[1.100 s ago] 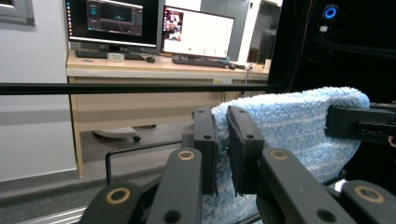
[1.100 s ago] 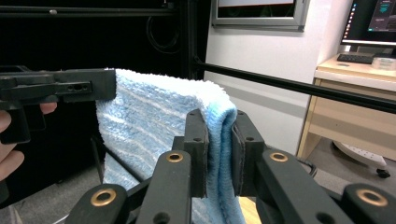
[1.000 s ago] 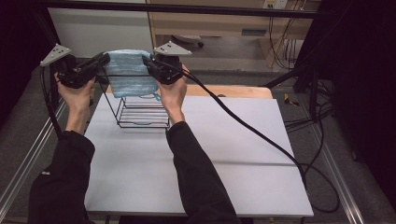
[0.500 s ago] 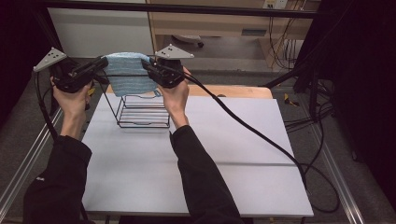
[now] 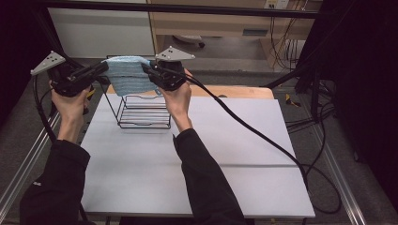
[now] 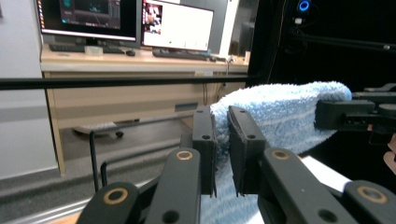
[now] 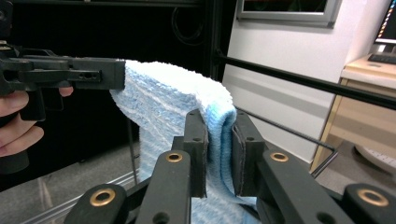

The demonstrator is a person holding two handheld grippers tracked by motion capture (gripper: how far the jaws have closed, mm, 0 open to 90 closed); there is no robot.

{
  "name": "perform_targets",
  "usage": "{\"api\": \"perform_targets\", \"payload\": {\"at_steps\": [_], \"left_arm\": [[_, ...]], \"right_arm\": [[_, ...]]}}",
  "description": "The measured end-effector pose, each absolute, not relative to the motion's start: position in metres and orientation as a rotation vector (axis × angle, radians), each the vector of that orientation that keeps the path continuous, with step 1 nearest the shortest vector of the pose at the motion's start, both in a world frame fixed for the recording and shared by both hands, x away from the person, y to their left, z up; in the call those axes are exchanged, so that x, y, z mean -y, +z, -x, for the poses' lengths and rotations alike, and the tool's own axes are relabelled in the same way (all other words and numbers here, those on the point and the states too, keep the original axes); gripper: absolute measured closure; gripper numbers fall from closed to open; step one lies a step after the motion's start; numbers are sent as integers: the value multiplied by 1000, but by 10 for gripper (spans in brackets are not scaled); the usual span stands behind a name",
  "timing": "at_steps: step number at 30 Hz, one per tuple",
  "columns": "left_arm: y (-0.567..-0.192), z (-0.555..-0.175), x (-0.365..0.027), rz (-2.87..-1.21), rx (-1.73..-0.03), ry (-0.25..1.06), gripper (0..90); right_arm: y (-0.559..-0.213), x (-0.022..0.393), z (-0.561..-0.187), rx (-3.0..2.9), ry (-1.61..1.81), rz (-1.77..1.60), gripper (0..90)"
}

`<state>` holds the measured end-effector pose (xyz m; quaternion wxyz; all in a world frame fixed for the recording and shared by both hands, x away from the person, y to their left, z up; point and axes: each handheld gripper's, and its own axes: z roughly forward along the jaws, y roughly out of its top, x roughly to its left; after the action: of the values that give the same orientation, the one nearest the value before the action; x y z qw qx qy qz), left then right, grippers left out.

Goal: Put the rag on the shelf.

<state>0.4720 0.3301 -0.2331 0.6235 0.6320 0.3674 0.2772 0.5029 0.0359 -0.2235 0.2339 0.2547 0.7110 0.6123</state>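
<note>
A light blue towel [image 5: 127,75] hangs folded in the air between both grippers, above a black wire rack [image 5: 141,110] at the table's far left. My left gripper [image 5: 102,68] is shut on the towel's left end, and my right gripper [image 5: 146,70] is shut on its right end. In the left gripper view the towel [image 6: 280,112] is pinched between my own jaws [image 6: 222,140], with the other gripper [image 6: 355,114] at its far end. The right gripper view has the towel [image 7: 173,102] clamped between its jaws [image 7: 219,149], and the other gripper [image 7: 70,72] grips the far corner.
The white table top [image 5: 197,154] stretches toward me from the rack. A black cable [image 5: 253,131] trails from the right gripper across the table to its right edge. A black frame bar [image 5: 187,8] runs overhead behind the towel. Metal rails flank the table.
Both grippers have lifted the towel a little higher above the rack. The grip on each end is unchanged.
</note>
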Motion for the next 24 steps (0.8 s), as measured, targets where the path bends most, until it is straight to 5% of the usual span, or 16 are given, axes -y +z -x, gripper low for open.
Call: {"api": "perform_targets", "payload": {"at_steps": [24], "left_arm": [[-234,-452,-333,-1586,-941,565,751]], "right_arm": [[-235,-35,-494,-2130,1608,-650,786]]}}
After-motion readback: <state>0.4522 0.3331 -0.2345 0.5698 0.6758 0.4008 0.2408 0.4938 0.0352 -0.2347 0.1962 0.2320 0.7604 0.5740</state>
